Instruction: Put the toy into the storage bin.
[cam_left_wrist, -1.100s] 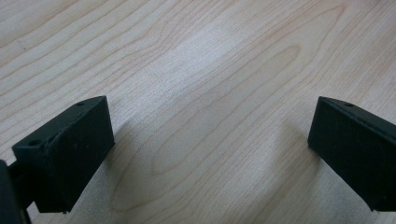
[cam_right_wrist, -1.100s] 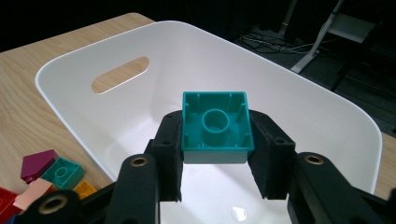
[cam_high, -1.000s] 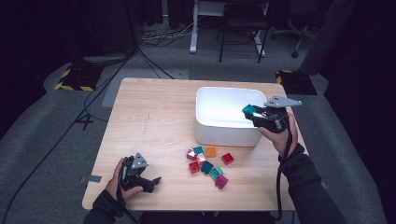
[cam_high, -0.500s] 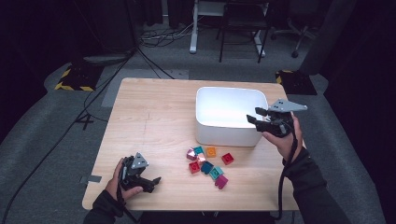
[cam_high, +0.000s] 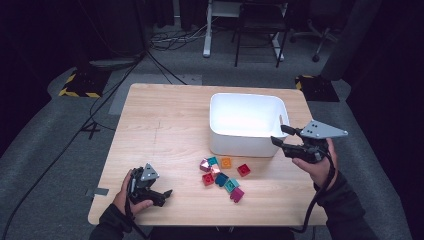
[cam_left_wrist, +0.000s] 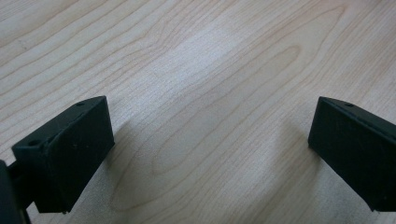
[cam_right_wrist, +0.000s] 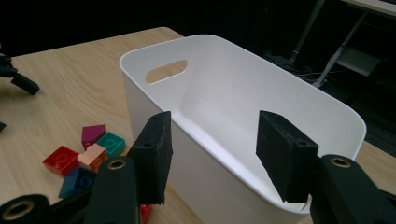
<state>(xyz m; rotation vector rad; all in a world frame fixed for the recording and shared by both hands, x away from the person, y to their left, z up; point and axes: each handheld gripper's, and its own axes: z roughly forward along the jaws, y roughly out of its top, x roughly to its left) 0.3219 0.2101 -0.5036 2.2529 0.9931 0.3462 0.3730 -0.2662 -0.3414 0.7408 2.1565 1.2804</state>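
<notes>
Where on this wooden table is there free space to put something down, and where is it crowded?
The wooden table is bare across its whole left half, from the far edge down to the left gripper. It is crowded in front of the white plastic bin, where the coloured toy bricks cluster.

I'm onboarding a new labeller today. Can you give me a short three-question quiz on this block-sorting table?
1. True or false: the right gripper holds a block.
2. Where do the loose blocks lie? A) in the white bin B) on the table in front of the bin C) on the floor
3. What lies between the jaws of the left gripper?

Key
1. False: its jaws, just opening, are empty beside the white bin.
2. B
3. Nothing but bare table.
</notes>
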